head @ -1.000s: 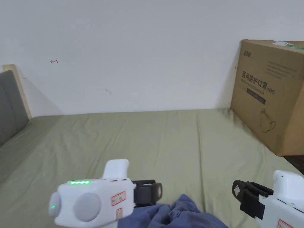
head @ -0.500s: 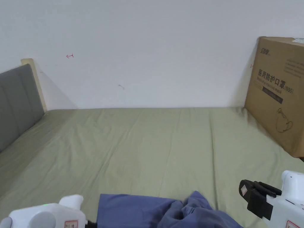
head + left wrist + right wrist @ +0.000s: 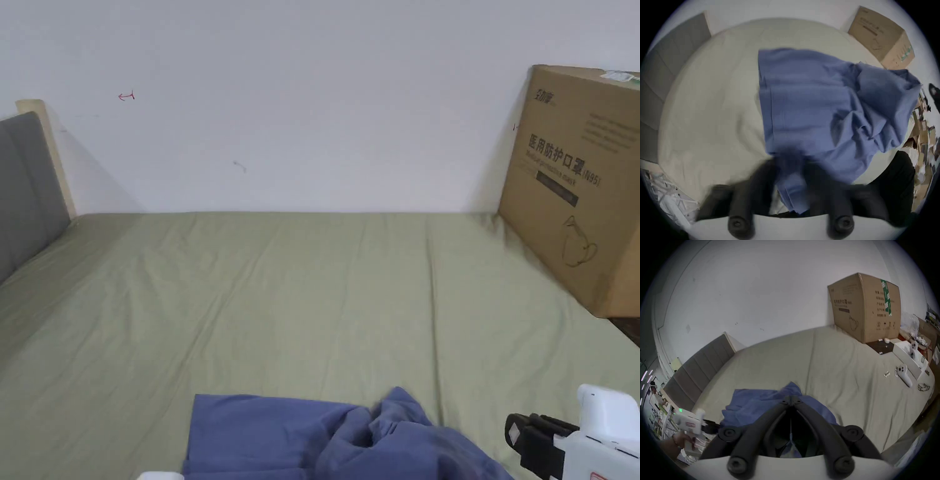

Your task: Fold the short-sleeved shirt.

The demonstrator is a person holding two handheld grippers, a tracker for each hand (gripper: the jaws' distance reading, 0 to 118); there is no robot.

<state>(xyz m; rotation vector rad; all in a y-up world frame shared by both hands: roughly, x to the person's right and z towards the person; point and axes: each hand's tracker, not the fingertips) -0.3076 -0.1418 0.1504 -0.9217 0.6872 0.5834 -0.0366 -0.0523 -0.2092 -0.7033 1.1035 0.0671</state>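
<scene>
The blue, thin-cotton short-sleeved shirt (image 3: 325,437) lay on the olive-green bedsheet (image 3: 300,294), well short of the big brown cardboard box (image 3: 578,194) that stood against the white wall, at the edge of the bed nearest the person. Its side away from the box was spread fairly flat with a straight edge, while the side toward the box was bunched into a rumpled heap. The left gripper (image 3: 791,164) had its black jaws clamped on a gathered edge of the shirt, cloth plainly pinched between them; it seemed to be held there to draw that edge out and straighten the garment before any fold. The right gripper (image 3: 791,400) had its jaws pressed together tip to tip on the box side of the heap, and a thin strip of blue cloth hung between their roots, so it probably gripped fabric too, though I could not be certain the tips themselves pinched it. A white handheld controller (image 3: 904,376) lay on the sheet just below the box. Compared with a second before, the left gripper had dropped from beside the heap out past the bottom of the head view, and the shirt's flat side had been pulled away from the box.
</scene>
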